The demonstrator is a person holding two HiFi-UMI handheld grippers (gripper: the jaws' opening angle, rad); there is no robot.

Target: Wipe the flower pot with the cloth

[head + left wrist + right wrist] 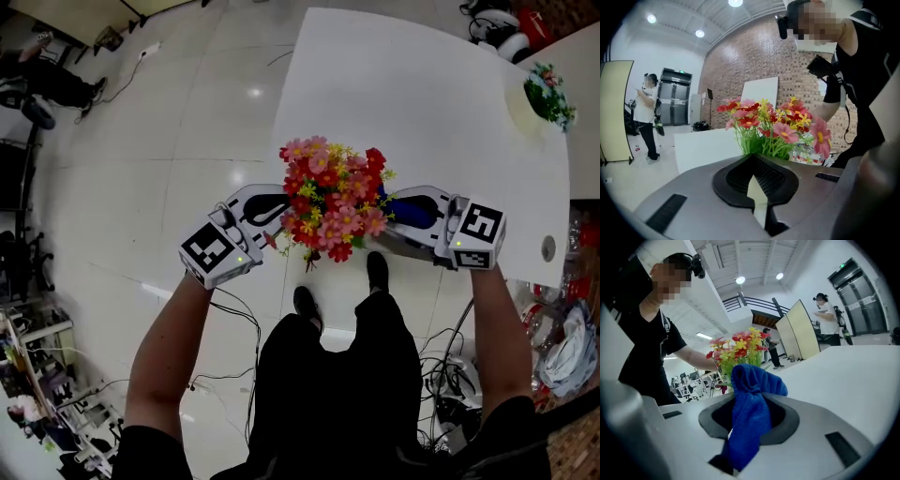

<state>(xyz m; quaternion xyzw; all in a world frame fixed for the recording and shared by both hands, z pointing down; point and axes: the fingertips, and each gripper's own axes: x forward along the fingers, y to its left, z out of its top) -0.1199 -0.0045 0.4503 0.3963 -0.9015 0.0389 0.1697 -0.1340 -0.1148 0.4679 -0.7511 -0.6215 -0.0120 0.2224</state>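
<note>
Hanging limp, a blue cloth is clamped in the right gripper, just beside the flowers. A cream edge, prob. the flower pot rim, is gripped by the left gripper at the table edge. Pot judged light, rigid; best held by rim

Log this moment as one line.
left gripper: shut on flower pot | right gripper: shut on cloth | flowers between grippers
</note>
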